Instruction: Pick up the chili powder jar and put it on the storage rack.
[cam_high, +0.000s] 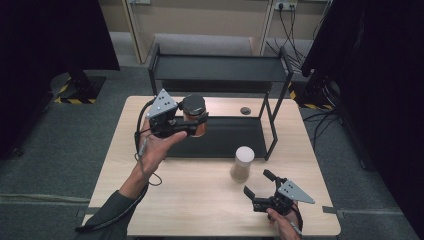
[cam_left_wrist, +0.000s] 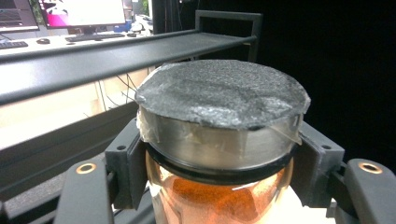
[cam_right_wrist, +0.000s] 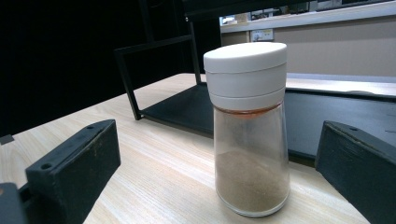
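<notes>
Nearest, right gripper (cam_high: 259, 191) on the pale wooden table (cam_high: 200, 200), jaws spread wide, aimed at white-capped glass shaker of tan powder (cam_high: 242, 163) standing before the black metal two-tier shelf (cam_high: 220, 70). Beyond, left gripper (cam_high: 196, 124) clamped on round glass jar of orange powder (cam_left_wrist: 219, 196), lifted above that shelf's lower tier. Likely heavy, rigid, slick, breakable; best gripped just under the grey-topped metal lid (cam_left_wrist: 219, 98).

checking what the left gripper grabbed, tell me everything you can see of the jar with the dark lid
The jar is clear glass, part filled with orange-red powder. Its lid has a dark grey, rough top over a metal-looking band with clear tape, and a black ring beneath. It stands upright, clamped just under the lid by the left gripper, lifted off the table in front of the black shelf rack.
</notes>
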